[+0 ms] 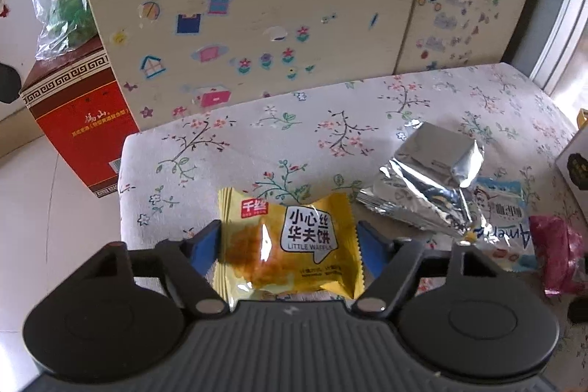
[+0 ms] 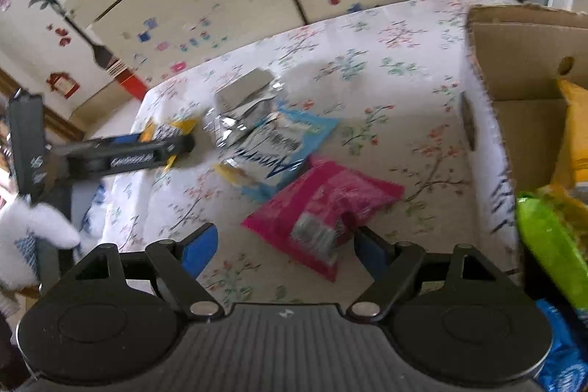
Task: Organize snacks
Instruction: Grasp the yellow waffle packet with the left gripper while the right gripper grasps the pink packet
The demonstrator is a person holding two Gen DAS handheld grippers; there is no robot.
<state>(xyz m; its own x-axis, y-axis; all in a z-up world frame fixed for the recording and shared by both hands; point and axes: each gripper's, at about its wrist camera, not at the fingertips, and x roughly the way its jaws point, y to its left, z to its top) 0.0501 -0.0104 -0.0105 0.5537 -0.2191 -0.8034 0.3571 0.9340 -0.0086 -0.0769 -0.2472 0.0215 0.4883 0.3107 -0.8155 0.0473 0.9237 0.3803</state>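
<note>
The left gripper [image 1: 288,241] has its blue pads against both side edges of the yellow waffle packet [image 1: 290,245], clamped on it across its width near the left front corner of the floral tabletop [image 1: 422,105]. Gripping by the sides keeps the flat packet steady for a carry to the cardboard box [image 2: 514,35] at the right edge, which already holds yellow, green and blue packs.

The right gripper [image 2: 283,245] hangs with its jaws apart over the pink packet [image 2: 323,208], which lies flat on the cloth near the front edge; one pad seems close to the packet's corner, though blur makes contact uncertain. Probably it is lined up to take this one next.

A silver foil bag [image 1: 422,179] lies over a light-blue packet [image 1: 503,219] mid-table, both not yet sorted.
</note>
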